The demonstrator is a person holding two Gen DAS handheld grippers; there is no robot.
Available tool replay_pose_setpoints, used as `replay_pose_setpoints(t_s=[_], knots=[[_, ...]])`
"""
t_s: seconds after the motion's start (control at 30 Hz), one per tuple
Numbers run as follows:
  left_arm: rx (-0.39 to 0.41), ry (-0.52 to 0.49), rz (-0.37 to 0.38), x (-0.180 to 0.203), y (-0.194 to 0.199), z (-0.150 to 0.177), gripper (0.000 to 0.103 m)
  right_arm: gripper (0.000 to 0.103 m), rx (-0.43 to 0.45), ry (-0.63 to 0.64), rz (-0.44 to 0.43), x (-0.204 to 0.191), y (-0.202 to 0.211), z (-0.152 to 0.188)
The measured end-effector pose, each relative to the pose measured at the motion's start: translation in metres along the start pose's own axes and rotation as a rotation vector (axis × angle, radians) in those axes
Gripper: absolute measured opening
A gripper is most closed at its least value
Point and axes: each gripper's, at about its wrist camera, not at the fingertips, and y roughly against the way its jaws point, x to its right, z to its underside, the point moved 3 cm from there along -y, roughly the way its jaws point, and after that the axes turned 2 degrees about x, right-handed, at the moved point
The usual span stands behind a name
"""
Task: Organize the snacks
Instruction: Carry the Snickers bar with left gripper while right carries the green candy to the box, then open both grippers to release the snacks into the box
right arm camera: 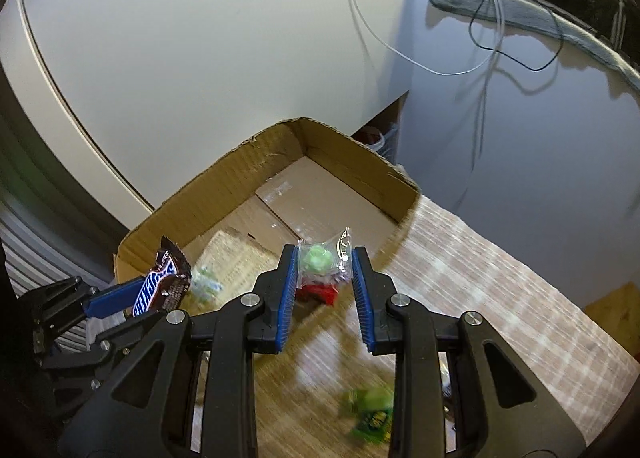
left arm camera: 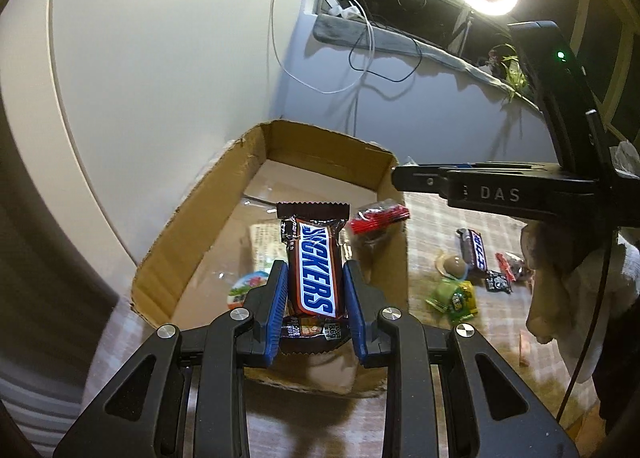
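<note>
Both grippers loaded, held over the near end of the cardboard box.

Left gripper (left arm camera: pixel 316 282) is clamped on a Snickers bar (left arm camera: pixel 314 268), bar lengthwise between the blue pads, above the box's (left arm camera: pixel 192 214) near edge. Right gripper (right arm camera: pixel 325 274) is closed on a clear candy packet (right arm camera: pixel 322 264) with green sweet and red base, at the box's near right corner. Inside the box: an egg-shaped sweet (left arm camera: pixel 246 288) and a printed wrapper (left arm camera: pixel 264 242). Outside its right wall, on the mat (left arm camera: pixel 436 226): second Snickers (left arm camera: pixel 474 248), green packet (left arm camera: pixel 454 296).
</note>
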Motion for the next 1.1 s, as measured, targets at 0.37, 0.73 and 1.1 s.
replay_pose_setpoints(t_s=[0.37,0.73,1.1], knots=[[-0.001,0.014,-0.020,-0.007,-0.004,-0.004,0.027,0.031,-0.034,0.006,-0.032,-0.008,-0.023,-0.008],[0.022,0.005,-0.043,-0.009,0.001,-0.005,0.030,0.067,-0.003,0.004,-0.015,-0.010,-0.019,-0.011],[0.044,-0.016,-0.039,0.003,0.012,-0.006,0.030,0.068,0.031,-0.007,0.002,-0.002,0.004,-0.007]])
